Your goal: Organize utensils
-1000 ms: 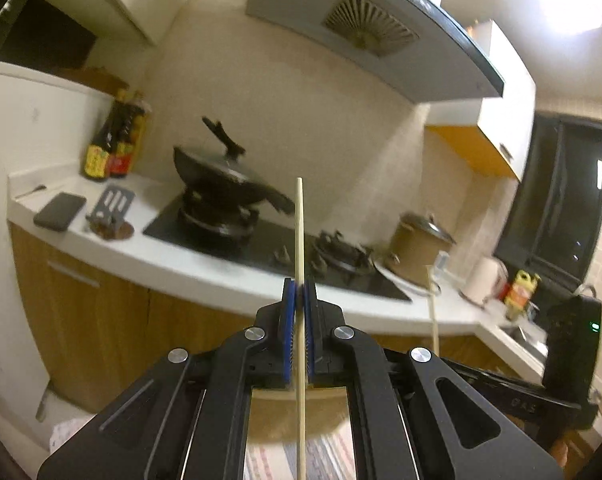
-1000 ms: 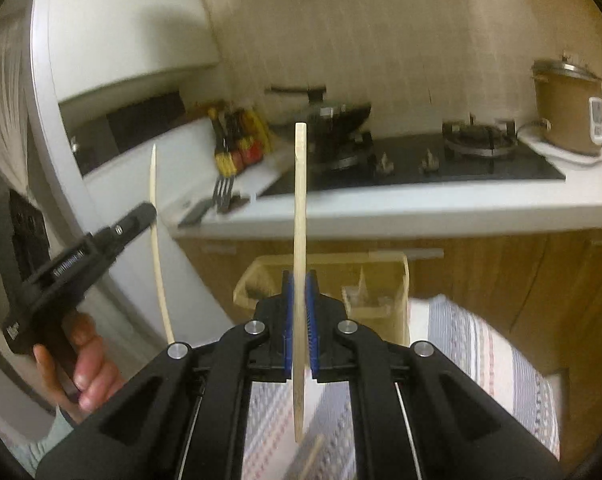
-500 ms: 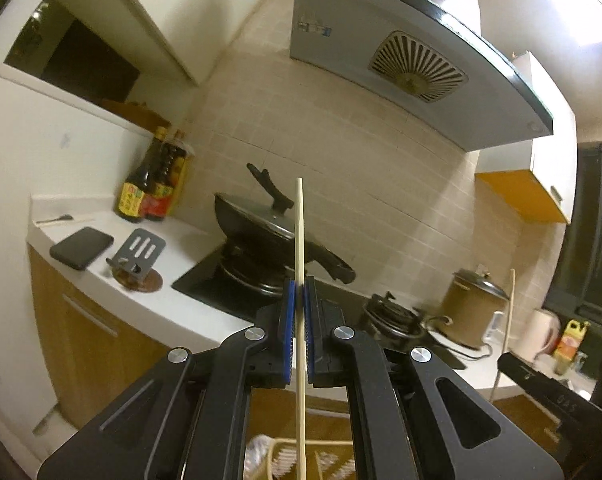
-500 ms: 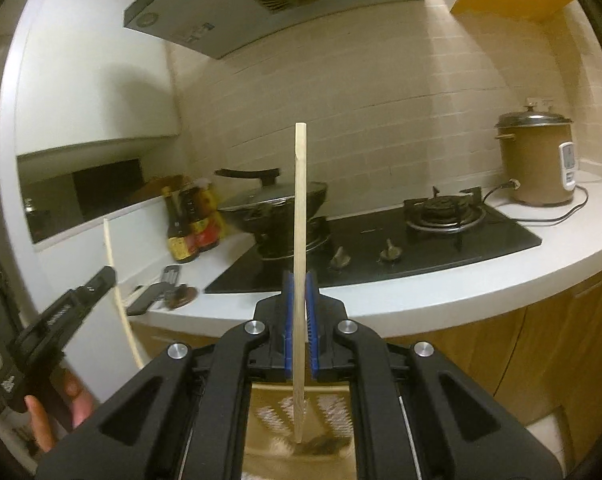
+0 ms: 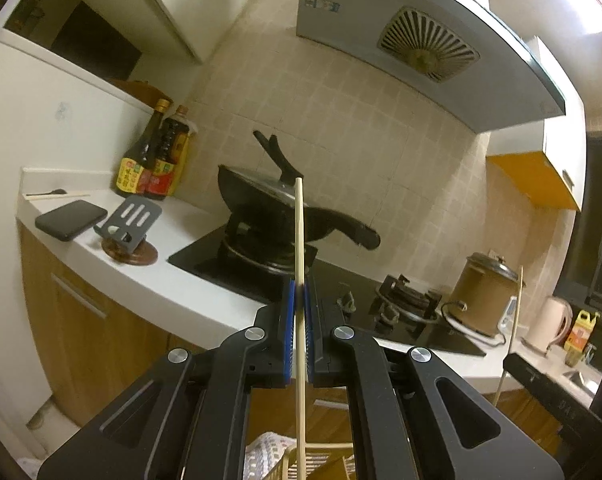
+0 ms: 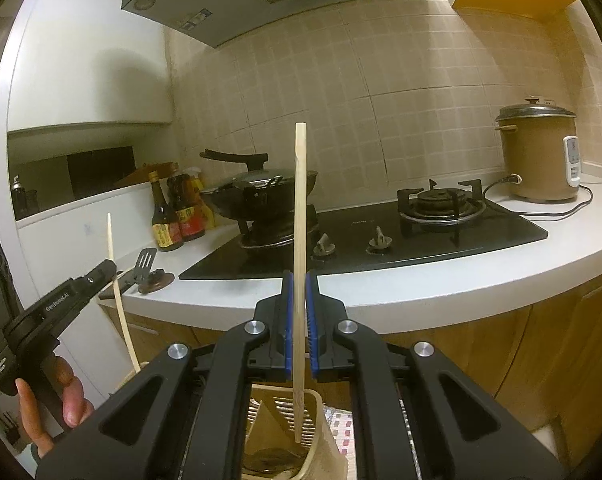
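My left gripper [image 5: 299, 292] is shut on a pale wooden chopstick [image 5: 299, 240] that stands upright between its blue pads. My right gripper [image 6: 299, 280] is shut on a second chopstick [image 6: 300, 216], also upright, its lower end hanging over a cream slotted utensil holder [image 6: 313, 432] below. The same holder's rim [image 5: 301, 456] shows at the bottom of the left wrist view. The left gripper [image 6: 101, 272] with its chopstick [image 6: 119, 300] appears at the left of the right wrist view. The right gripper's chopstick [image 5: 515, 320] shows at the right of the left wrist view.
A white counter [image 6: 421, 292] carries a black hob [image 6: 381, 248], a lidded wok [image 5: 277, 208], a brown rice cooker [image 6: 537, 152], sauce bottles [image 5: 153, 160], a phone [image 5: 71, 219] and a slotted spatula [image 5: 131, 220]. A range hood [image 5: 421, 40] hangs above. Wooden cabinets stand below.
Both grippers have risen and tilted upward, so the counter sits lower in view. Each still holds its chopstick. The right chopstick's lower end now hangs just above the holder.
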`<act>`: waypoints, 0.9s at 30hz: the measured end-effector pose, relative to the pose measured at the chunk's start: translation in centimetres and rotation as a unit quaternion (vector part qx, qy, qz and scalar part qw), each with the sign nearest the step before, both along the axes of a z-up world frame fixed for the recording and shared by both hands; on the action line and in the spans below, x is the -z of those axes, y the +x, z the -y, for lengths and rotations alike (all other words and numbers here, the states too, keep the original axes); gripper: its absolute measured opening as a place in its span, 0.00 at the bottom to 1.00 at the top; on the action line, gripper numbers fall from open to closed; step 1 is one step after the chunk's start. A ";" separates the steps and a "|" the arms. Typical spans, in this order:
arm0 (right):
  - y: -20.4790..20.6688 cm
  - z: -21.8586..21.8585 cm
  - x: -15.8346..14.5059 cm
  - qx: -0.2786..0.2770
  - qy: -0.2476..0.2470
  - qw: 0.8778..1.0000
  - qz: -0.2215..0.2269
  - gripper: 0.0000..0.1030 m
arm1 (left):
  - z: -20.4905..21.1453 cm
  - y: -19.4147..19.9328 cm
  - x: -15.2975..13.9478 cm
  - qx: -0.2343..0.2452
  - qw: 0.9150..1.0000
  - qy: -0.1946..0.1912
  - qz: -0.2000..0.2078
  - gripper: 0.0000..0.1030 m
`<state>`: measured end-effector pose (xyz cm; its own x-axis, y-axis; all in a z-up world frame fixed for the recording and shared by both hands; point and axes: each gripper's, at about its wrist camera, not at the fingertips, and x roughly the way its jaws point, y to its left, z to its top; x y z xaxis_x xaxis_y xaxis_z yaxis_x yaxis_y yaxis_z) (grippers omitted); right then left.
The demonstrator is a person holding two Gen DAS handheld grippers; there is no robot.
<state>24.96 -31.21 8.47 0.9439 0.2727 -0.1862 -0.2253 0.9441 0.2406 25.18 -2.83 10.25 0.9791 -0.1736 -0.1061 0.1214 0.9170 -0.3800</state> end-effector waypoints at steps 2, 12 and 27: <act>0.1 0.1 0.4 -0.006 0.002 1.000 -0.001 0.04 | 0.2 0.0 0.7 0.003 1.000 0.003 -0.002 0.02; -0.4 -0.2 1.5 -0.020 -0.009 1.000 0.003 0.04 | 0.9 -1.5 2.2 0.021 0.999 0.028 -0.008 0.02; -4.1 -0.3 2.0 -0.037 -0.043 0.998 -0.008 0.05 | 0.3 -5.6 2.2 0.055 0.997 0.051 -0.011 0.03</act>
